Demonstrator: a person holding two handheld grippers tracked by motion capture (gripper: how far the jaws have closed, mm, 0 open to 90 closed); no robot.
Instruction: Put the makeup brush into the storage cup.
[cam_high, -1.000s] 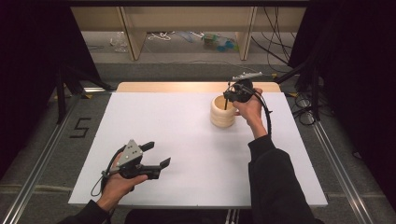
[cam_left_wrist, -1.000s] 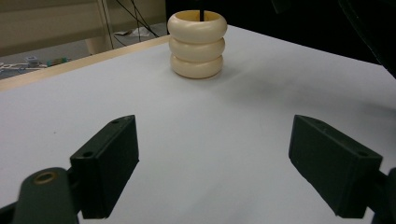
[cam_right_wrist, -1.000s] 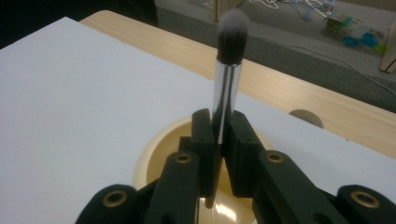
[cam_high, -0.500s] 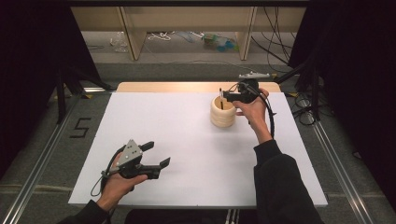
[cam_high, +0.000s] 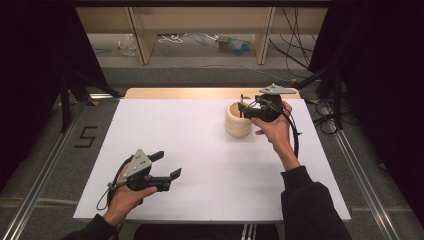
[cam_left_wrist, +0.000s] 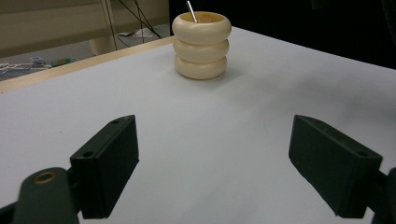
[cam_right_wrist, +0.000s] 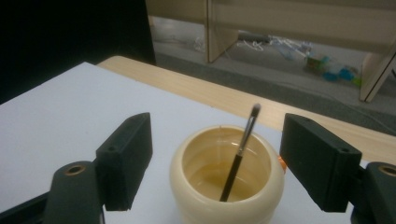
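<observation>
A cream ribbed pot (cam_high: 238, 120) stands on the white table top (cam_high: 200, 145) at the far right. A thin dark brush (cam_high: 241, 102) leans inside it, tip up. My right gripper (cam_high: 244, 107) hovers just right of the pot's rim. Its jaws have just been opening and stand wide apart, with the brush (cam_right_wrist: 240, 154) and pot (cam_right_wrist: 187, 182) in front of them, untouched. My right gripper (cam_right_wrist: 217, 140) holds nothing. My left gripper (cam_high: 166, 164) rests open near the front left, empty, pointing toward the pot (cam_left_wrist: 201, 39); my left gripper (cam_left_wrist: 212, 140) has bare table between its jaws.
A wooden strip (cam_high: 200, 93) edges the table's far side. Beyond it are shelf legs (cam_high: 142, 35) and loose cables (cam_high: 295, 35) on the floor. Dark curtains close off both sides. Metal rails (cam_high: 45, 165) run along the floor beside the table.
The right gripper let go of the brush, opened, and drew back to the right and slightly up from over the pot. The brush stays in the pot. The left gripper has not moved.
</observation>
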